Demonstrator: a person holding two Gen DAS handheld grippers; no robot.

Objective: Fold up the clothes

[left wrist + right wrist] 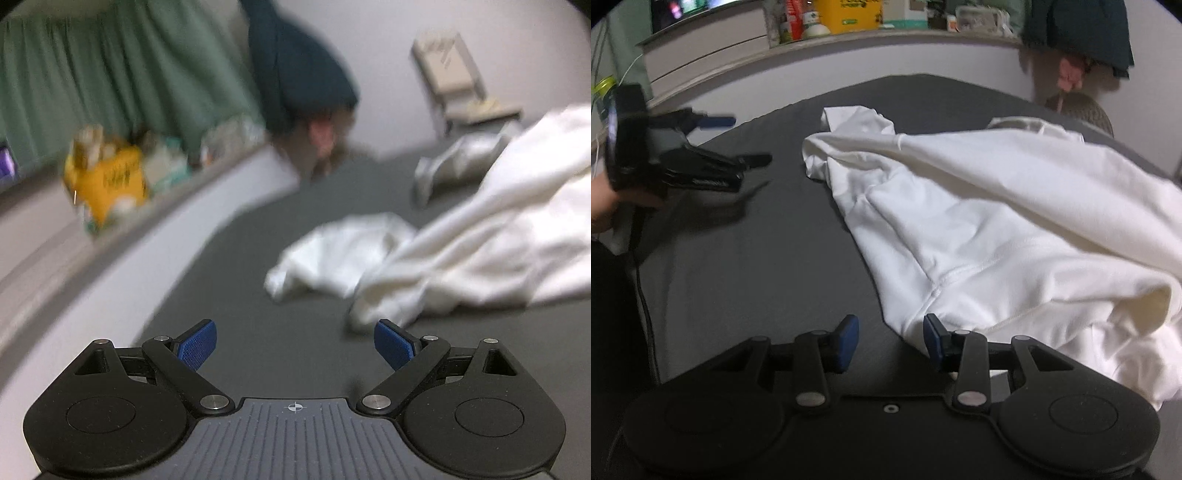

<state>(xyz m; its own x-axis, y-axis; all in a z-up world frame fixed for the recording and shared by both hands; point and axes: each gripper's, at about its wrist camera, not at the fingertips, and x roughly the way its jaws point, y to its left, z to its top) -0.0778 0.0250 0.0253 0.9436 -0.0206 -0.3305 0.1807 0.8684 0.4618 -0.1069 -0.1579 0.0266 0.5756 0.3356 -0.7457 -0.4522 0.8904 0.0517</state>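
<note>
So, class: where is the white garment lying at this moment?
In the right wrist view the white garment lies crumpled on the dark grey surface, filling the right half, its hem beside the open right gripper; the left gripper is off to its left.

Left gripper [294, 345] black, blue ribbed pads, silver screws; right gripper [891, 343] alike.

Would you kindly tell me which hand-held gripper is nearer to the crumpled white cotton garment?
Right. The right hand-held gripper sits at the crumpled white cotton garment, open, its hem beside one finger. The left hand-held gripper is off to the side over bare dark surface.
</note>
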